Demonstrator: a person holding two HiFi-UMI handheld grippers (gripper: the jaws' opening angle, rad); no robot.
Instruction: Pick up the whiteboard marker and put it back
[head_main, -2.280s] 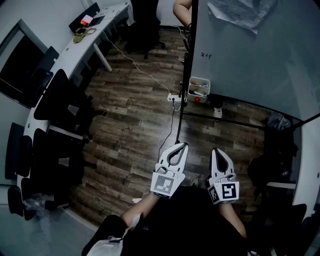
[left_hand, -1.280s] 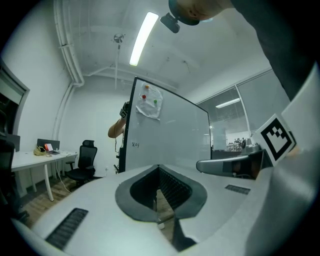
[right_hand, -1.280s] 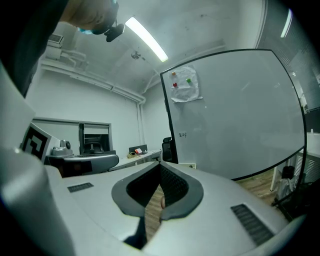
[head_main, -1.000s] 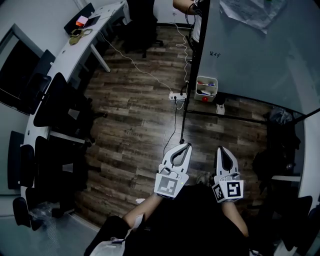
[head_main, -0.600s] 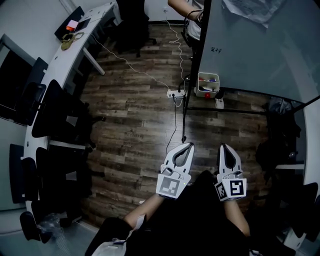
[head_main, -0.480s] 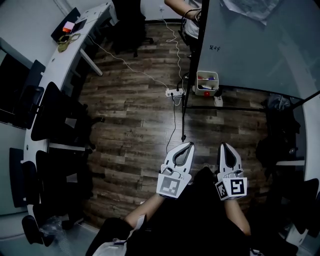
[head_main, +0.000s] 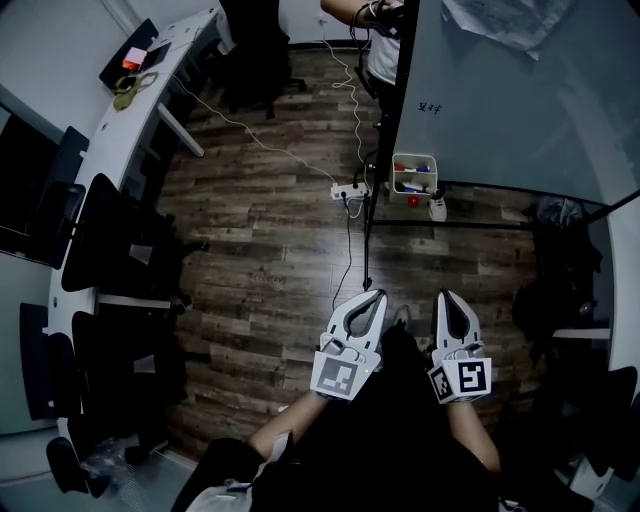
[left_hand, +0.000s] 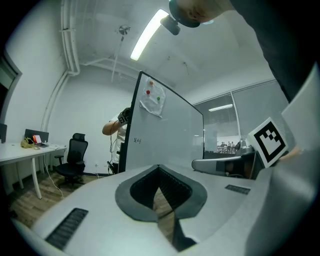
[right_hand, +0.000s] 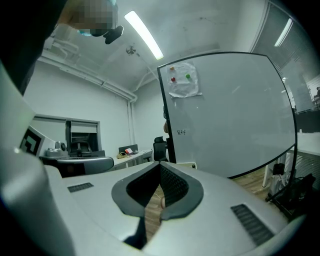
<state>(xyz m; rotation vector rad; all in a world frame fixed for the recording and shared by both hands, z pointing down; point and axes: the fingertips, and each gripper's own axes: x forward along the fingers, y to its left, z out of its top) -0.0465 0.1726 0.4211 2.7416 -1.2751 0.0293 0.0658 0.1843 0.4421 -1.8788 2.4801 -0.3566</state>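
- Your left claw (head_main: 374, 297) is clenched with its tips together and nothing between them. You hold it low in front of you, over the wooden floor (head_main: 270, 220).
- Your right claw (head_main: 446, 297) sits just beside it, also clenched and empty.
- The whiteboard markers (head_main: 418, 170) show only as small coloured bits in the white box (head_main: 399, 176) at the foot of the whiteboard (head_main: 520, 100), well ahead of both claws.
- A person (head_main: 378, 30) stands at the whiteboard's far edge.

Left tool (head_main: 372, 296) and right tool (head_main: 443, 297) side by side near the body, pointing forward, jaws of both together
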